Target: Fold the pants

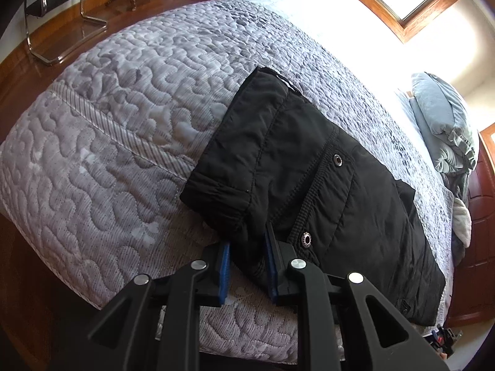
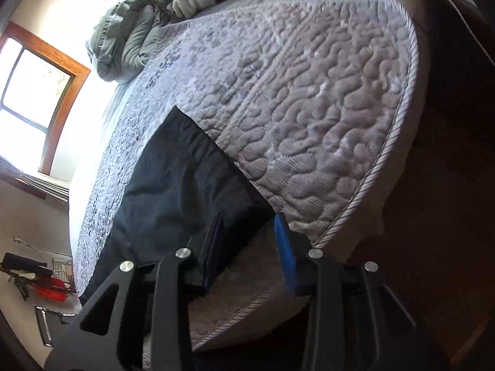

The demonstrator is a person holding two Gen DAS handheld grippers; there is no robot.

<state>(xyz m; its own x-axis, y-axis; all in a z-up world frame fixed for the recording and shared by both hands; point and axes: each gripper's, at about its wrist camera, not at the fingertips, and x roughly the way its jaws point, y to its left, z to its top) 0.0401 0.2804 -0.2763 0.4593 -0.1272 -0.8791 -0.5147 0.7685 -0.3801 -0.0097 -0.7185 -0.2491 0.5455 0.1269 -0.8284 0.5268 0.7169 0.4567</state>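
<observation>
Our left gripper (image 1: 247,262) sits open at the near edge of the black pants (image 1: 297,185), jaws straddling a fold of cloth but clamping nothing. The pants lie folded on the quilted bed (image 1: 123,123). We judge it best to close squarely on every layer before lifting, so none slips. Our right gripper (image 2: 247,247) is also spread, empty, at the pants (image 2: 173,191) end by the mattress corner. The left view alone shows the waistband eyelets (image 1: 337,160); the right alone shows the bed's corded rim.
</observation>
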